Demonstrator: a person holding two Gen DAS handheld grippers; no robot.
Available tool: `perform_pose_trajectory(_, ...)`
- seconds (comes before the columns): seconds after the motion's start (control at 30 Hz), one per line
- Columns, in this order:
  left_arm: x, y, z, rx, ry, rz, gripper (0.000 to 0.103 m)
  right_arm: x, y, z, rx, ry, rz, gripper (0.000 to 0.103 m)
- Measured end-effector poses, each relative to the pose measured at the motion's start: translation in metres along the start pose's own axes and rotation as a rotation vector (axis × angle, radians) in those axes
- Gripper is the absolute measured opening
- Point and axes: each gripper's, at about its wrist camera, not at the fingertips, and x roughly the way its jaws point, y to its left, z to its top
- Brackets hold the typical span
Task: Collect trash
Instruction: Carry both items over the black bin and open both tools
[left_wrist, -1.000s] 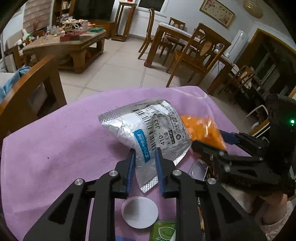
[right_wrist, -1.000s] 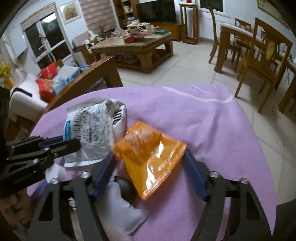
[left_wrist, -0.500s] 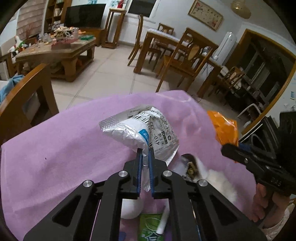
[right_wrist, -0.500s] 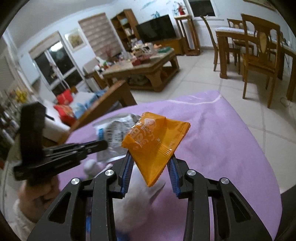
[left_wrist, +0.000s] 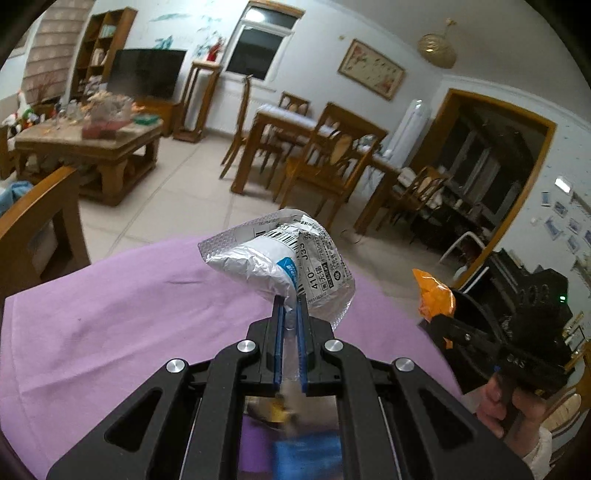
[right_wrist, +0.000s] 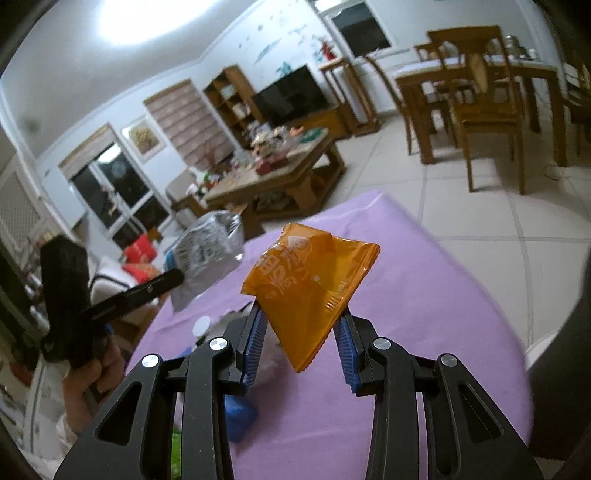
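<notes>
Silver pouch (left_wrist: 291, 266) pinched in left hand-held gripper (left_wrist: 290, 314); orange wrapper (right_wrist: 310, 288) in right (right_wrist: 301, 332).

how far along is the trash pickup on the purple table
Done: nothing visibly binned; no bin is in view. In hand: the left hand-held gripper is shut on the silver foil packet, and the right hand-held gripper clamps the orange wrapper, both raised off the purple cloth. Left: a white round lid, a blurred blue item and other bits still lie on the cloth.

Right tongs (right_wrist: 301, 325) clamping orange wrapper (right_wrist: 310, 280) above purple cloth (right_wrist: 406, 295), silver pouch (right_wrist: 207, 254) at left
</notes>
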Motion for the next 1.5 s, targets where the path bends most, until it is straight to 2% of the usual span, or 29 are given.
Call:
perform_pose_trajectory(0.13, -0.004, -0.034, 0.001, 0.041, -0.023, -0.049, 0.007, -0.043, -0.015, 0.003, 0.01, -0.08, -0.038, 0.036)
perform_pose_trajectory(0.33, 0.008, -0.095, -0.001, 0.112, -0.023, -0.131, 0.007, -0.112, -0.058, -0.004, 0.054, -0.181, -0.109, 0.036)
perform_pose_trajectory(0.67, 0.058, -0.199, -0.026, 0.224, 0.053, -0.277, 0.007, -0.227, -0.152, -0.034, 0.159, -0.324, -0.258, 0.036)
perform_pose_trajectory(0.87, 0.09, -0.25, -0.049, 0.281, 0.119, -0.34, 0.007, -0.276, -0.206, -0.06, 0.226, -0.362, -0.317, 0.036)
perform_pose_trajectory(1.13, 0.129, -0.283, -0.076, 0.32, 0.202, -0.354, 0.007, -0.293, -0.258, -0.086, 0.303, -0.357, -0.341, 0.036)
perform_pose_trajectory(1.5, 0.157, -0.303, -0.091, 0.345, 0.271, -0.338, 0.007, -0.267, -0.267, -0.085, 0.326, -0.332, -0.345, 0.036)
